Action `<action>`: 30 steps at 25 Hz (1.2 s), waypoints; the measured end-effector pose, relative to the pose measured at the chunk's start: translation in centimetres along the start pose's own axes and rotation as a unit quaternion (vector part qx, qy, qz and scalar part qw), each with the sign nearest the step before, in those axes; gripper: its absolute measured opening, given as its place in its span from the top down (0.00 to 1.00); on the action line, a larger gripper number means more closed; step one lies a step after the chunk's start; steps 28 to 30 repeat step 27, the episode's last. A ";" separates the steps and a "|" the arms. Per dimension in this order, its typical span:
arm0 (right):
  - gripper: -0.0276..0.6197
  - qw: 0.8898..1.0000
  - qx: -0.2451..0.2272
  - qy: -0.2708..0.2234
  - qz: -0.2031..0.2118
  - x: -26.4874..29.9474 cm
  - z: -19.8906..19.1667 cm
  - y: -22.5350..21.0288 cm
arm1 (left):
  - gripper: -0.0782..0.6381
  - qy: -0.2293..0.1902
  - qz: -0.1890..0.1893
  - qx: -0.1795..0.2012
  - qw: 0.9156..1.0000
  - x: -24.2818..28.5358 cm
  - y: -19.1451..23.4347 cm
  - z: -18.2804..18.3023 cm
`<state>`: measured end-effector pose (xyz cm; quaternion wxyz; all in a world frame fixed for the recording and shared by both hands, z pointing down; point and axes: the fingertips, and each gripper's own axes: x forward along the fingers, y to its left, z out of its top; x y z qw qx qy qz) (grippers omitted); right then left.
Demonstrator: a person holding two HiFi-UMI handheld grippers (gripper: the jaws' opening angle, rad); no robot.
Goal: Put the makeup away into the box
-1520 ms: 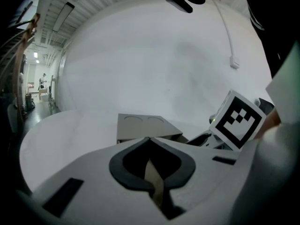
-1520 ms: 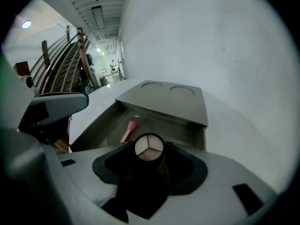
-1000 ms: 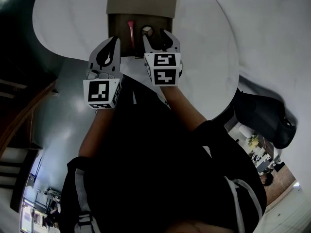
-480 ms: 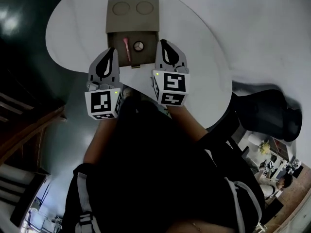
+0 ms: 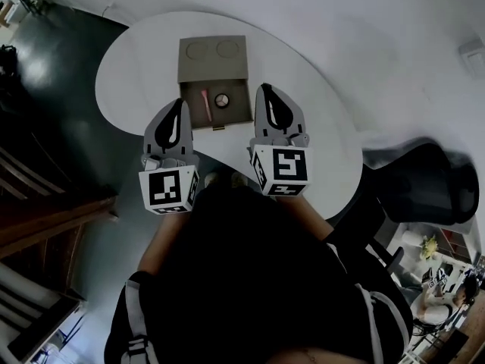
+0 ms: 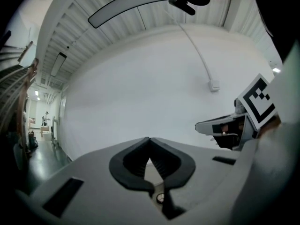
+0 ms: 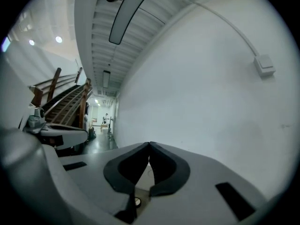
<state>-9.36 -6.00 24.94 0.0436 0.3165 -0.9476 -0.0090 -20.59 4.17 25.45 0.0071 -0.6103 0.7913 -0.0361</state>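
Box (image 5: pixel 239 111) open, pink stick (image 5: pixel 205 103), round compact (image 5: pixel 221 100) inside

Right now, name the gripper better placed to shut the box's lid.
Right, narrowly. In the head view the right gripper lines up farther along the box, nearer its folded-back lid, than the left gripper. Both are shut and empty, so neither needs to put anything down.

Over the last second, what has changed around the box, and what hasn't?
The right gripper, jaws apart over the box a second ago, has shut empty; it and the left gripper, shut too, lifted back away from it. The pink stick and round compact stayed lying in the open box.
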 end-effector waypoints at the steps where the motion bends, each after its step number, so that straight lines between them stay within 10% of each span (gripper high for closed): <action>1: 0.92 1.000 0.001 -0.002 0.006 -0.5 0.2 0.4 | 0.88 -0.001 0.001 0.000 1.000 -0.5 -0.1 0.3; 30: 0.92 0.997 0.022 -0.010 0.067 -5.2 -0.6 0.6 | 0.88 0.004 0.009 0.010 1.000 -3.7 -4.3 0.4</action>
